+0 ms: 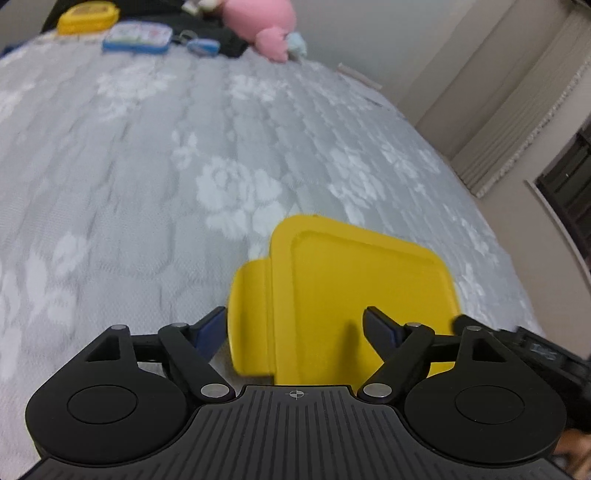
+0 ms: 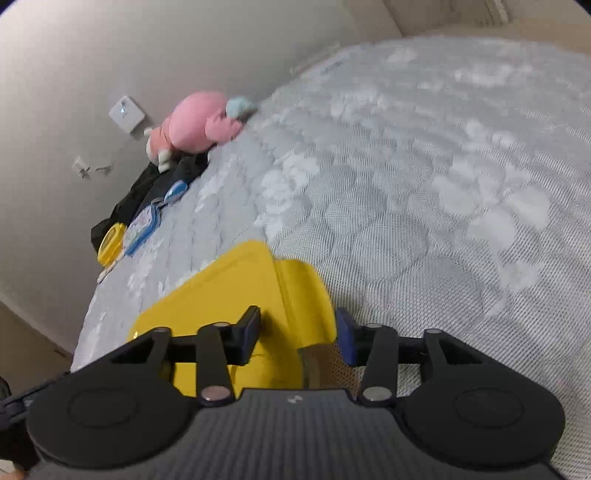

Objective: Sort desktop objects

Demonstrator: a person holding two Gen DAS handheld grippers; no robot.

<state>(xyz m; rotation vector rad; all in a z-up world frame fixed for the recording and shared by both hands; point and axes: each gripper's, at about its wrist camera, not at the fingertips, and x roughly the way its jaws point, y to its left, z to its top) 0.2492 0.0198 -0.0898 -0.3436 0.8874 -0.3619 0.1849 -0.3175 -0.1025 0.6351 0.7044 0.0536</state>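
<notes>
A grey mattress (image 1: 184, 177) with a pale floral weave fills both wrist views, pushed against a light wall (image 2: 55, 92). Close to the cameras, a yellow lid (image 1: 362, 295) with a side latch flap lies on the bed between the two tools. The left gripper (image 1: 295, 328) has its jaws spread wide: one blue-padded finger sits just outside the latch flap, the other reaches over the lid's flat panel, and whether either pad touches the plastic cannot be told. From the other side, the right gripper (image 2: 297, 332) also has its jaws apart, one finger over the lid's panel and the other just past the flap's edge, so the flap lies between them; contact is again unclear. At the far end of the bed, well apart from the lid, a pink plush toy (image 1: 262, 22) rests against dark fabric (image 2: 147, 188). Beside it lies a blue-rimmed case (image 1: 136, 37) with a printed top, closed, its contents hidden. Next to that stands a yellow container (image 1: 86, 18); what it holds cannot be seen. A small blue tag (image 1: 202, 47) lies between the case and the toy.
</notes>
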